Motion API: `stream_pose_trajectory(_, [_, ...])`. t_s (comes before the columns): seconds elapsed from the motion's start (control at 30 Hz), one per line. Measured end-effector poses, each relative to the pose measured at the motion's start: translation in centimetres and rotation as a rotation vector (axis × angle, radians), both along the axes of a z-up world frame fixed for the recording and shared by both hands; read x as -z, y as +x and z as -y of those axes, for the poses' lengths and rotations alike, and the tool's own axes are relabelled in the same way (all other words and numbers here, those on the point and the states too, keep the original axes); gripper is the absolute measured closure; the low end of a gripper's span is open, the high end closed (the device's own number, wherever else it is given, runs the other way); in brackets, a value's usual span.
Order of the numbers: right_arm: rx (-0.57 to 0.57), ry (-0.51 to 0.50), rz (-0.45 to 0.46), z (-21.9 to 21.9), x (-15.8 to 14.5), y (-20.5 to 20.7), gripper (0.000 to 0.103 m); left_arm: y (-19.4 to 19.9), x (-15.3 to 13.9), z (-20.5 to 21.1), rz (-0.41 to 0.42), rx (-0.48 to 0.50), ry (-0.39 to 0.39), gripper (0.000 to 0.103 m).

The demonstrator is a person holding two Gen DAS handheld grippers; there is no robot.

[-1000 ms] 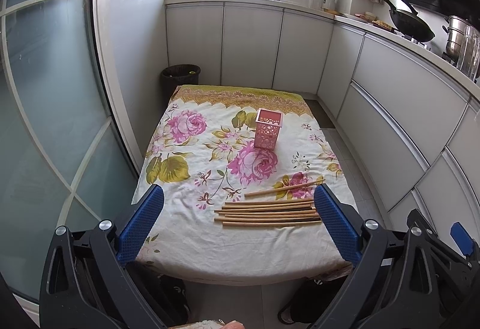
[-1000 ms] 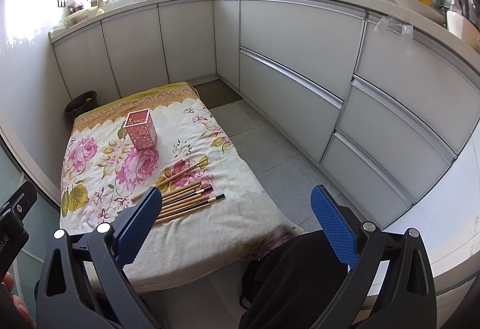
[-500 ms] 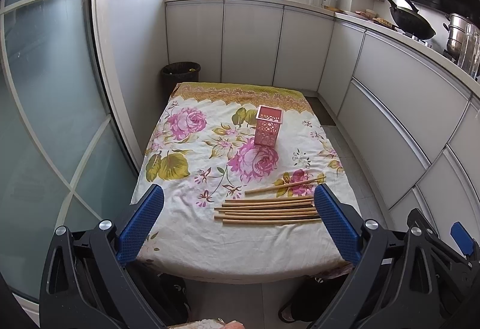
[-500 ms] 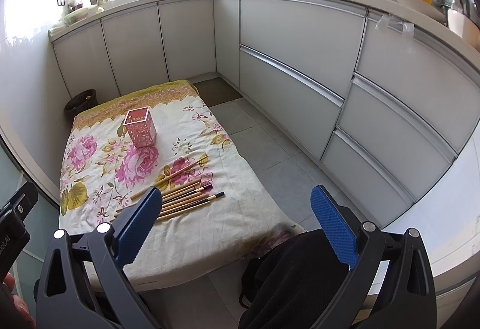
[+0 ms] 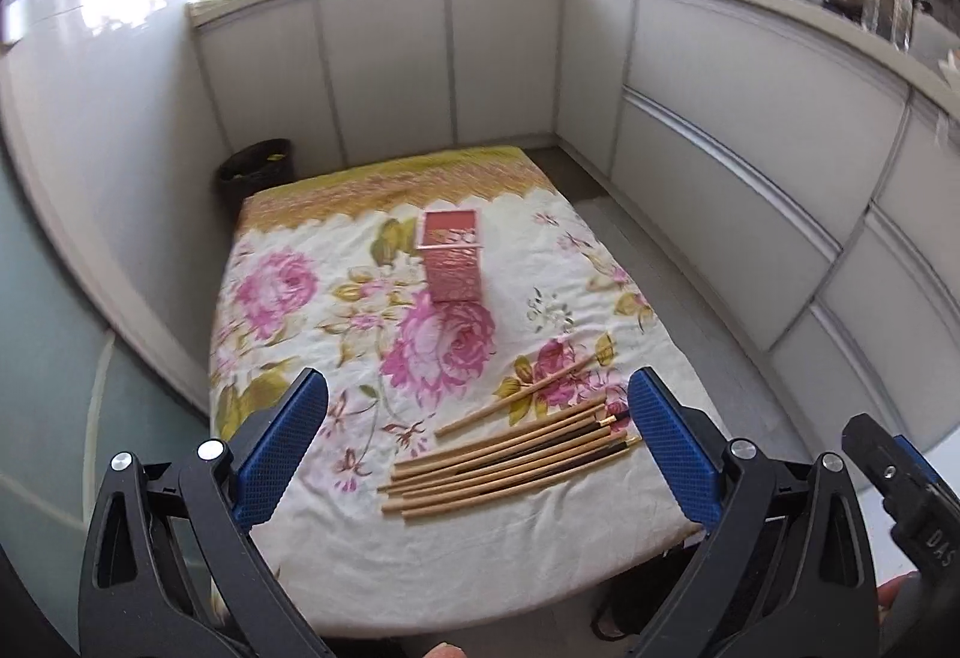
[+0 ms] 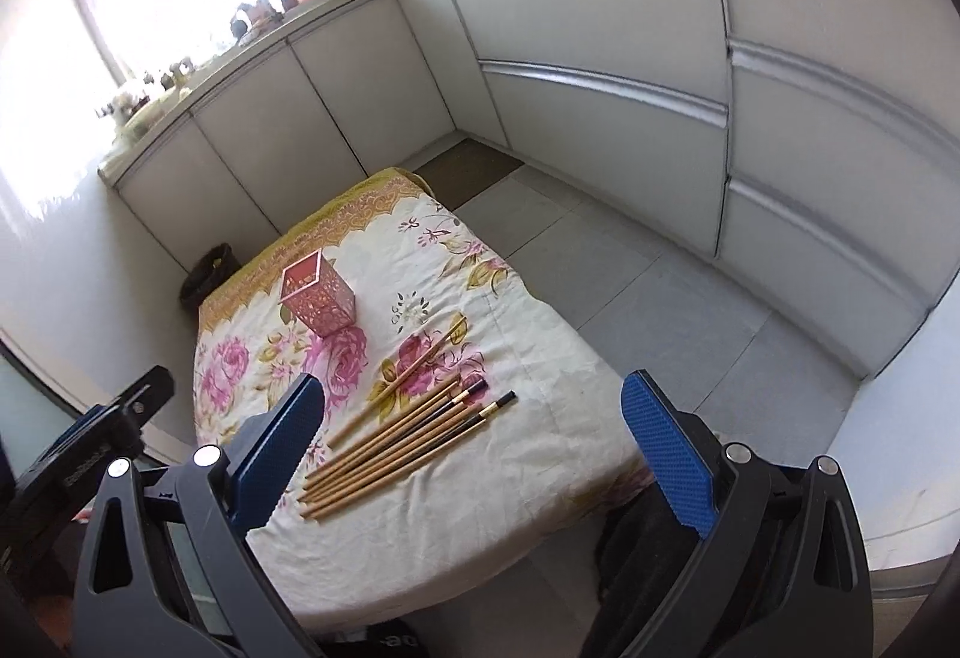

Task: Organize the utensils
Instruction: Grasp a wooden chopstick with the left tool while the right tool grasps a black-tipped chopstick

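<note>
open cloth around chopsticks (image 5: 510,454), pink holder (image 5: 453,262) well beyond, nothing standing between

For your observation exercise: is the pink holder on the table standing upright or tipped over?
Upright. The pink holder stands on its base on the flowered cloth, open top facing up. The chopsticks lie outside it.

Ahead of my blue-padded left gripper (image 5: 480,439) I see a cream tablecloth (image 5: 312,358) with pink roses, a pink cut-pattern holder (image 5: 451,256), and tan, dark-tipped chopsticks (image 5: 510,454) between the pads.
</note>
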State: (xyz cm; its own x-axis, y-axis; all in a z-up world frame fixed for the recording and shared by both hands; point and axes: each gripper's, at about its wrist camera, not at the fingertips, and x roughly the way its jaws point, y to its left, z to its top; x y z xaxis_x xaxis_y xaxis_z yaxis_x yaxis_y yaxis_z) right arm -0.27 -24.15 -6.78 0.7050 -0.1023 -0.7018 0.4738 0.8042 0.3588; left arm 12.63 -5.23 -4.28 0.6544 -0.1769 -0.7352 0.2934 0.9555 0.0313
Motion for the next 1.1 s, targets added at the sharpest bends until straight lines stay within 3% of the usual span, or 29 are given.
stream_pose_trajectory(0.17, [-0.037,0.008,-0.119,2.7,4.6,3.4,0.006,9.0,6.7,6.0,-0.302,0.291,0.028,0.007])
stream_pose_trajectory(0.23, [-0.069,0.004,-0.164,3.2,6.5,4.8,0.006,11.8,9.9,8.0,-0.44,0.349,0.044,0.007])
stream_pose_trajectory(0.4, [-0.14,0.115,-0.212,4.7,11.1,7.3,0.006,15.4,16.2,13.0,-0.612,0.507,0.174,0.007])
stream_pose_trajectory(0.53, [-0.159,0.189,-0.231,5.4,13.2,8.5,0.006,17.5,19.3,15.4,-0.653,0.557,0.271,0.009])
stream_pose_trajectory(0.67, [-0.157,0.203,-0.261,5.6,14.0,9.4,0.006,19.6,21.7,16.3,-0.705,0.564,0.295,0.035])
stream_pose_trajectory(0.77, [-0.147,0.252,-0.301,5.9,15.0,9.9,0.006,20.4,22.8,16.3,-0.727,0.57,0.298,0.038])
stream_pose_trajectory(0.83, [-0.13,0.338,-0.32,6.3,15.8,9.9,0.006,20.8,23.3,16.3,-0.724,0.581,0.298,0.039])
stream_pose_trajectory(1.0, [-0.076,0.501,-0.359,7.0,17.4,10.1,0.006,20.6,24.6,16.5,-0.747,0.621,0.324,0.068])
stream_pose_trajectory(1.03, [-0.066,0.522,-0.362,7.0,17.5,10.2,0.006,20.4,24.5,16.4,-0.722,0.634,0.329,0.072])
stream_pose_trajectory(1.1, [-0.048,0.53,-0.383,6.9,17.7,10.4,0.006,20.4,24.6,16.1,-0.69,0.626,0.353,0.09])
